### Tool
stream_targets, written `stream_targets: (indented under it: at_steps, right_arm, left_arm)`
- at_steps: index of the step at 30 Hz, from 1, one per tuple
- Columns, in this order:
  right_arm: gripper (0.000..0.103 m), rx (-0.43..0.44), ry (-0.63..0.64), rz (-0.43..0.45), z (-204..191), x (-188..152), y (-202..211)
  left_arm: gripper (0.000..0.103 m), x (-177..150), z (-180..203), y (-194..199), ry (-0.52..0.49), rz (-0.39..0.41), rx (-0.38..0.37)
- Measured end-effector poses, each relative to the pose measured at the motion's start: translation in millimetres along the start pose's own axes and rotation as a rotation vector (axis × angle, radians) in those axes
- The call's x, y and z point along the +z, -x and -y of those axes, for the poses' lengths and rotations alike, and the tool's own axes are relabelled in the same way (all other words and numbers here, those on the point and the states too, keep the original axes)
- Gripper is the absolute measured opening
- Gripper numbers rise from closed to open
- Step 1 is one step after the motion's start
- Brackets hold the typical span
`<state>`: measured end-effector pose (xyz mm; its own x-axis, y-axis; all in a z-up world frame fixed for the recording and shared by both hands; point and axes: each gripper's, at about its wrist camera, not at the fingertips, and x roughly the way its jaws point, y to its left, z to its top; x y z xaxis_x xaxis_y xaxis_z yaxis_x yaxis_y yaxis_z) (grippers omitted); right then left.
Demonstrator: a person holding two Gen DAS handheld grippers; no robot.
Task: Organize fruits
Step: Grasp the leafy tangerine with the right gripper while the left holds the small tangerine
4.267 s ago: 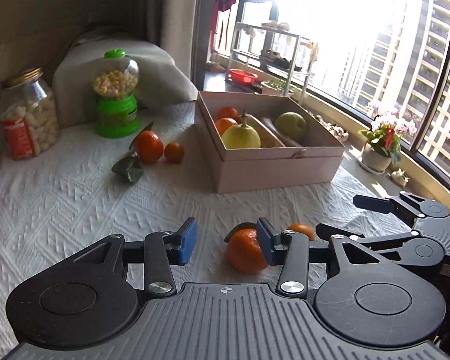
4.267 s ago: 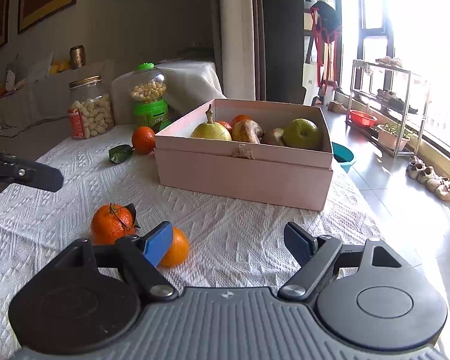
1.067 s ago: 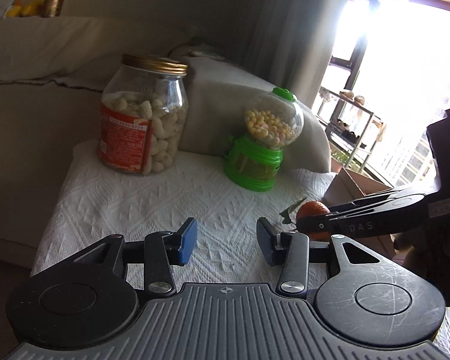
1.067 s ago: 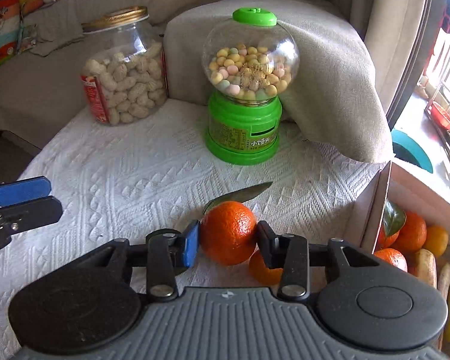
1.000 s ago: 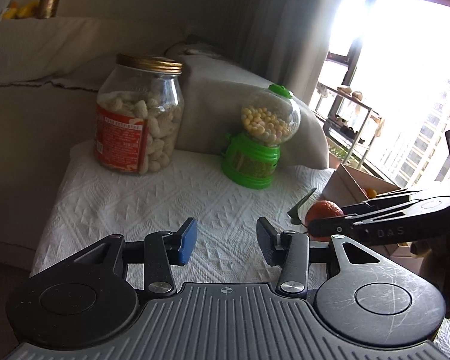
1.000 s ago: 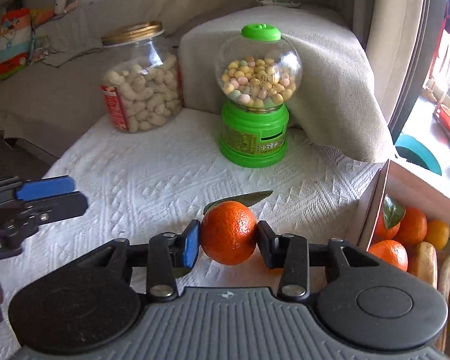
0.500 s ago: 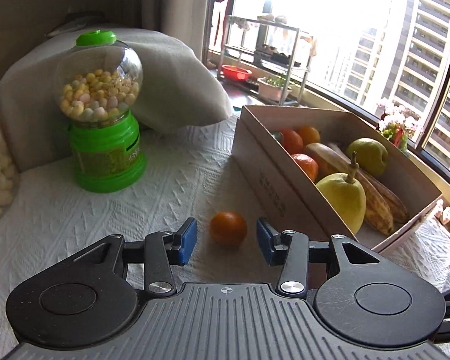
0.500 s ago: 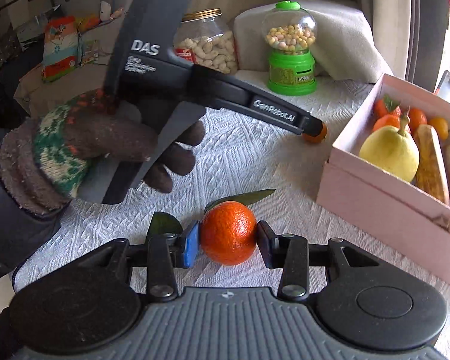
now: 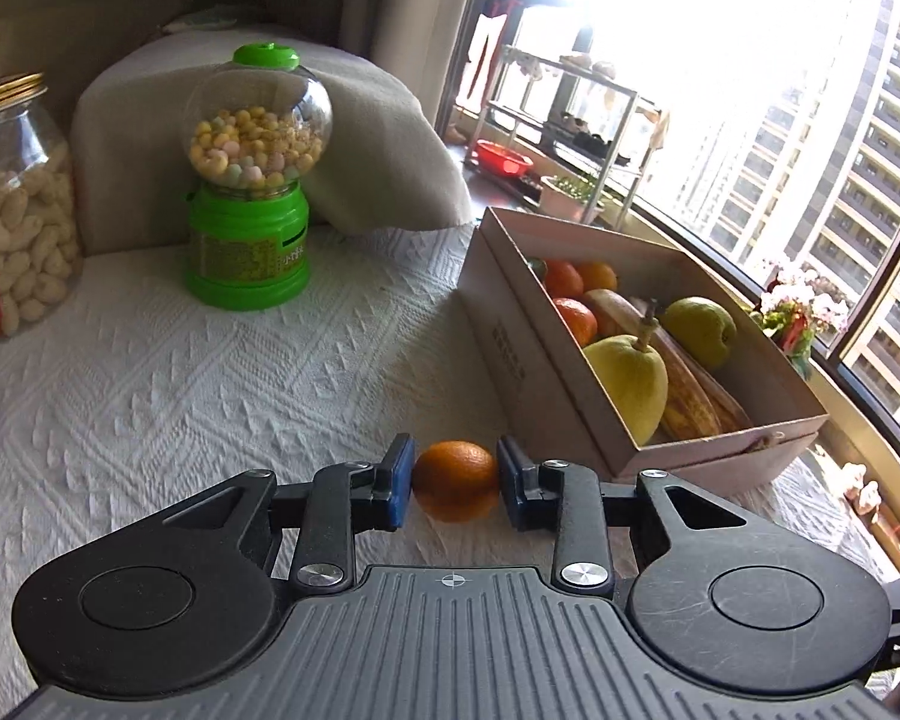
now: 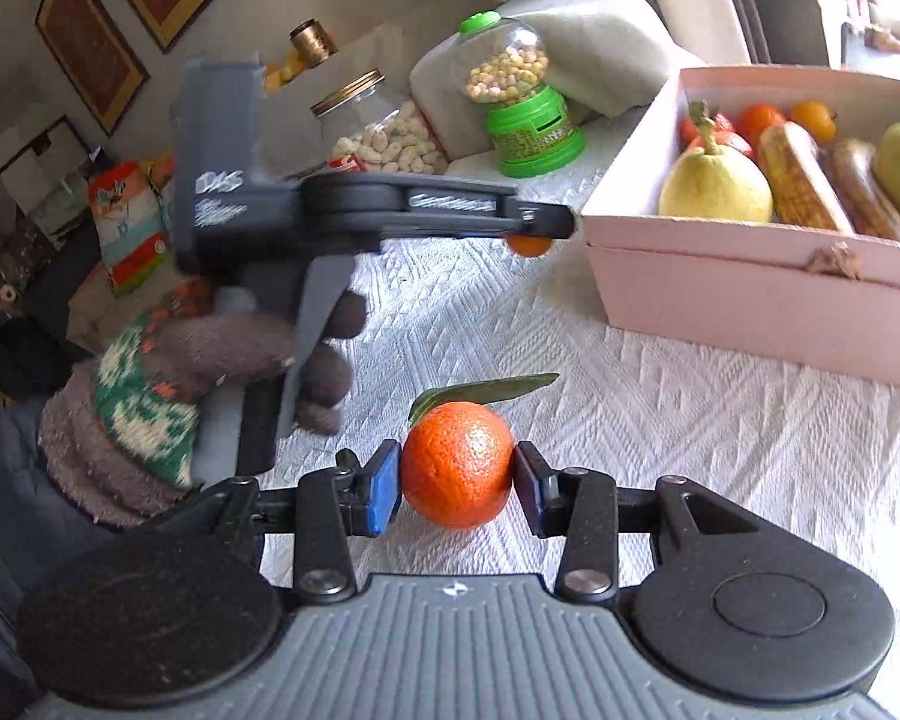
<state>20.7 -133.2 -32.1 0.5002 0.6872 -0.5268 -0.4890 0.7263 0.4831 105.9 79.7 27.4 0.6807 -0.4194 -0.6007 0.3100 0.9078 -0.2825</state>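
**Both grippers at an orange, pink box beside them**

The left gripper (image 9: 456,483) is closing; a small orange (image 9: 456,481) on the tabletop (image 9: 150,384) sits between its fingers, the pads touching it. The right gripper (image 10: 457,480) pinches a bigger leafy orange (image 10: 457,463) above the cloth. The pink box (image 10: 750,294) nearby holds pears, oranges and other fruit.

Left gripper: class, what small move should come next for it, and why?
Probably finish closing, then lift. The left gripper is closing its jaws around the small orange, which sits on the white cloth beside the pink box, where other fruit already lies.
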Motion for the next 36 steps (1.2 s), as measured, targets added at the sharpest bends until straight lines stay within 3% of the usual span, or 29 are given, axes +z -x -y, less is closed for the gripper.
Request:
stream_targets:
  at_steps: [6, 10, 13, 15, 20, 23, 25, 28, 30, 33, 36]
  right_arm:
    - [0.042, -0.044, -0.09, 0.018, 19.7, -29.0, 20.8]
    - [0.057, -0.081, -0.113, 0.078, 30.4, -45.9, 41.9]
    - [0.07, -0.19, -0.102, 0.154, 33.9, -53.9, 55.9]
    - [0.073, -0.248, -0.082, 0.193, 34.7, -59.3, 63.4]
    - [0.073, -0.26, -0.045, 0.257, 31.5, -40.7, 66.7]
    - [0.077, -0.289, 0.003, 0.317, 41.9, -18.4, 50.3]
    - [0.077, -0.282, -0.017, 0.294, 59.1, -6.5, 33.0]
    - [0.078, -0.239, -0.063, 0.232, 81.5, 2.7, 14.3]
    - [0.078, -0.208, -0.095, 0.241, 88.4, 4.8, 16.2]
    - [0.078, -0.221, -0.098, 0.242, 86.7, 4.0, 13.4]
    - [0.083, -0.226, -0.076, 0.237, 82.8, 4.2, 10.9]
  left_arm:
    - [0.034, -49.1, 16.7, 53.4, 0.07, 0.023, -0.054]
    - [0.035, -71.9, 32.1, 67.4, 0.05, 0.005, -0.084]
    - [0.035, -83.8, 42.8, 69.6, 0.0, 0.001, -0.072]
    - [0.035, -84.6, 44.1, 68.0, -0.006, 0.009, -0.064]
    - [0.035, -62.6, 31.2, 50.8, 0.035, 0.08, -0.076]
    - [0.035, -53.8, 17.7, 34.5, 0.06, 0.159, -0.027]
    - [0.035, -59.9, 7.3, 30.0, 0.062, 0.242, -0.025]
    - [0.035, -62.0, -4.6, 26.3, 0.125, 0.24, -0.038]
    - [0.035, -59.9, -8.7, 23.4, 0.152, 0.225, -0.02]
    - [0.034, -58.6, -17.8, 15.6, 0.207, 0.183, -0.037]
    - [0.034, -60.2, -19.2, 21.1, 0.209, 0.209, -0.05]
